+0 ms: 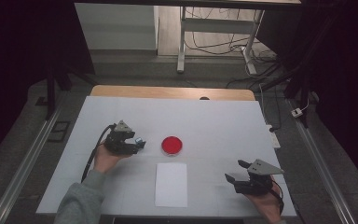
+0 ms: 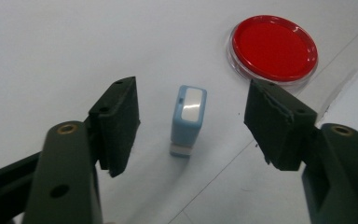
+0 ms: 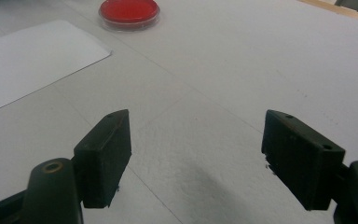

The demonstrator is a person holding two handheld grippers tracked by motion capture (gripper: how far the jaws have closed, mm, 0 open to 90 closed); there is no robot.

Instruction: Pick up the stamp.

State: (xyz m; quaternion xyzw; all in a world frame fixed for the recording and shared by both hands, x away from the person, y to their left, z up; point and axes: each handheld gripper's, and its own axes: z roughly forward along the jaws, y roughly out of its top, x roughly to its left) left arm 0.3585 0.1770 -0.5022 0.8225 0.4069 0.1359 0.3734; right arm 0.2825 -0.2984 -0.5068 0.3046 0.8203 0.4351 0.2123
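Note:
A small light-blue stamp (image 2: 189, 119) lies on the white table between the jaws of my left gripper (image 2: 193, 105). Both pads stand clear of it, with a gap on either side, so the gripper is open around it. In the high view the stamp (image 1: 140, 140) sits at the tip of the left gripper (image 1: 136, 143), left of a round red ink pad (image 1: 171, 145). The ink pad (image 2: 274, 48) is just beyond the right jaw. My right gripper (image 1: 237, 170) hovers open and empty over bare table at the front right, jaws wide apart (image 3: 196, 158).
A white sheet of paper (image 1: 171, 184) lies near the front edge, just below the ink pad; its corner (image 3: 32, 60) and the ink pad (image 3: 128, 11) lie far left of the right gripper. The white table cover (image 1: 214, 116) ends at a wooden strip at the back.

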